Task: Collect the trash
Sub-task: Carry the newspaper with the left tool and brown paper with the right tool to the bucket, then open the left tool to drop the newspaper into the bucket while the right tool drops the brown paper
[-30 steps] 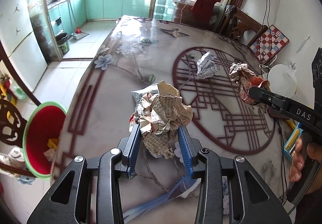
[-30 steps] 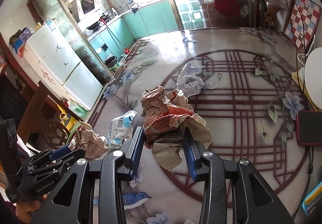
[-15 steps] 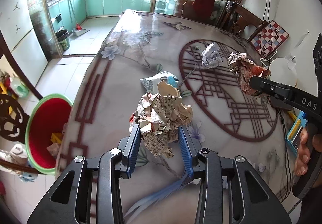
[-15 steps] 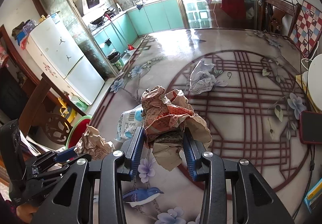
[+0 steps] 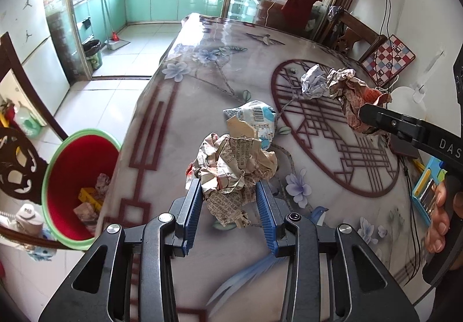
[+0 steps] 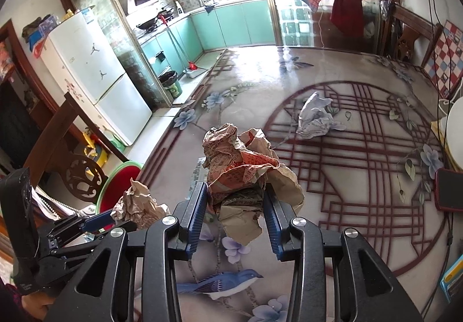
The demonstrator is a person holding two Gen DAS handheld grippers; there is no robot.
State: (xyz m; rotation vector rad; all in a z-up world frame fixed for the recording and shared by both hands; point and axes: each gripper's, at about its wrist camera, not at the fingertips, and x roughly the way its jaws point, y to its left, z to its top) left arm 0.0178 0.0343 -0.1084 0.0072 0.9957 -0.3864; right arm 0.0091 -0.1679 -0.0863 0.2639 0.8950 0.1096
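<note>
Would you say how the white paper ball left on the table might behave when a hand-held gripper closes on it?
The white paper ball is loosely crumpled, so it probably squashes rather than resists. It looks light and may skid on the glossy table if nudged. Its irregular folds should keep it from rolling far.

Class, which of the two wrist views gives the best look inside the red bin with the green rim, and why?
The left wrist view: the red bin shows its open mouth, with scraps lying inside. The right wrist view shows only a sliver of its rim, behind the chair and the left gripper's paper wad.
</note>
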